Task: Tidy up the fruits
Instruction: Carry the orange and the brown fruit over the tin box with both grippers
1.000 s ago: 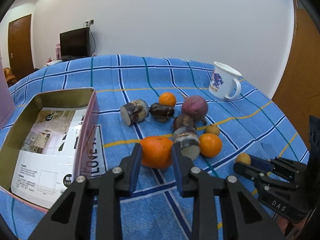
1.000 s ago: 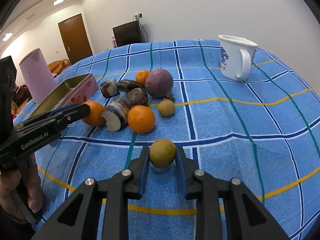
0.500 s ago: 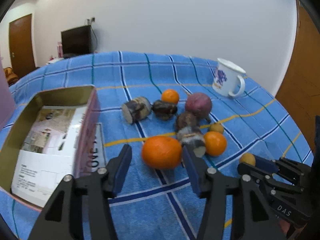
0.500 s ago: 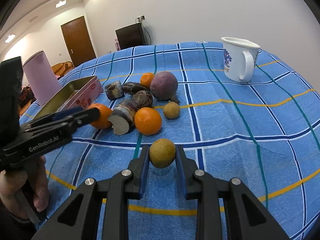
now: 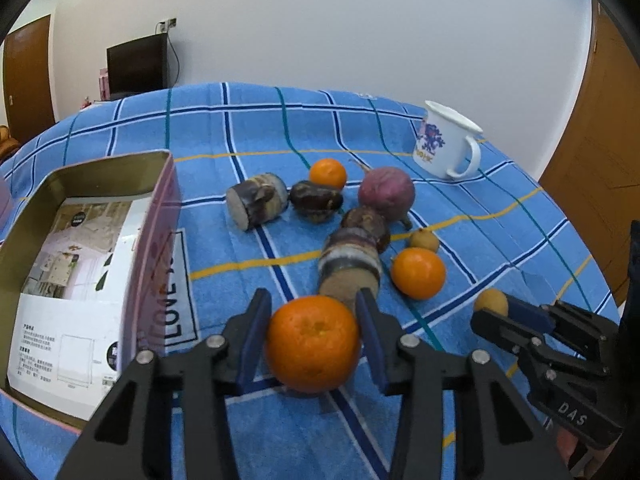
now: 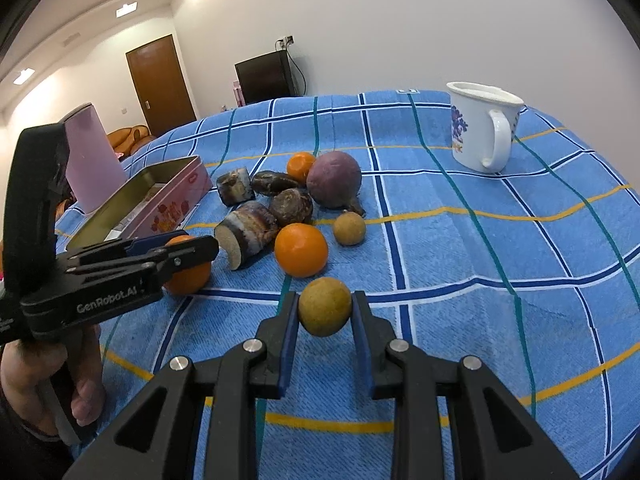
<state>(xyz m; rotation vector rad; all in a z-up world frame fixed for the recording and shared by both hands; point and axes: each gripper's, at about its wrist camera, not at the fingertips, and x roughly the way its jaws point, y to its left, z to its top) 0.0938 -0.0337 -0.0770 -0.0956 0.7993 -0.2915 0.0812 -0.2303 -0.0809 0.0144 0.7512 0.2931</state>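
Note:
A large orange [image 5: 312, 344] sits between the fingers of my left gripper [image 5: 312, 296], low over the blue checked cloth. Its jaws are closing and both blue pads touch the orange's sides. My right gripper [image 6: 325, 300] is shut on a small yellow-brown round fruit [image 6: 325, 306], just above the cloth at the near right. The pile beyond holds two smaller oranges [image 5: 418, 268] [image 5: 328, 174], a purple round fruit [image 5: 386, 192], two cut cane pieces [image 5: 350, 268] [image 5: 256, 202], two dark bulbs [image 5: 316, 200] and another small yellow fruit [image 5: 424, 240].
An open pink tin box [image 5: 156, 240] with a printed sheet inside lies left of the pile. A white enamel mug [image 5: 444, 140] stands at the far right. A pink cylinder [image 6: 92, 160] stands behind the tin. A hand [image 6: 48, 380] holds the left gripper's handle.
My left gripper let go of the large orange, opened wide, pushed in further around it and closed again. The right gripper kept its hold on the small fruit and stayed put.

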